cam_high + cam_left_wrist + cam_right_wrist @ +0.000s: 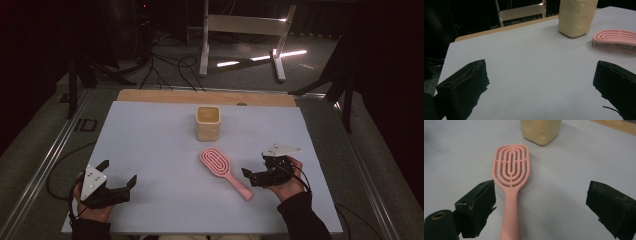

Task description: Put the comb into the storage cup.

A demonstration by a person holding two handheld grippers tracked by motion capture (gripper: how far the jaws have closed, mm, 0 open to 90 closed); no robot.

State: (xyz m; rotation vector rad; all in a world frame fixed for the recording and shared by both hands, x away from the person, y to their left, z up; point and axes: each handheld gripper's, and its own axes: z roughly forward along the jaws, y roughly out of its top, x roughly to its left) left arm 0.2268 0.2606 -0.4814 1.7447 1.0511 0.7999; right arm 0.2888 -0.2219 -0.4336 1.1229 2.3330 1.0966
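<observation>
While our right gripper (pixel 256 176) sits in the lower right of the high view, its jaws stand wide apart and hold nothing. We see in the right gripper view (pixel 540 205) that the pink hairbrush (pixel 511 185) runs up between those jaws, closer to the one at the left of the frame; its handle reaches the bottom edge and its oval, slotted head points toward the top. We cannot tell whether that jaw touches the handle. In the high view the hairbrush (pixel 223 170) lies flat on the pale blue table top (pixel 150 150), slightly below and right of centre, with the handle end angled toward the right gripper and just beside its tips.

Our left gripper (pixel 117 181) rests in the lower left of the high view, well apart from the brush, with its jaws also spread and empty. In the left gripper view (pixel 540 82) only bare table top lies between them; the brush head (pixel 615 40) shows at the right edge, bristles down.

Beyond the brush head, a cream square cup (pixel 207 122) stands upright above the centre of the high view, near the brush but not touching it. Along the table's far edge, a wooden strip (pixel 200 96) shows.
</observation>
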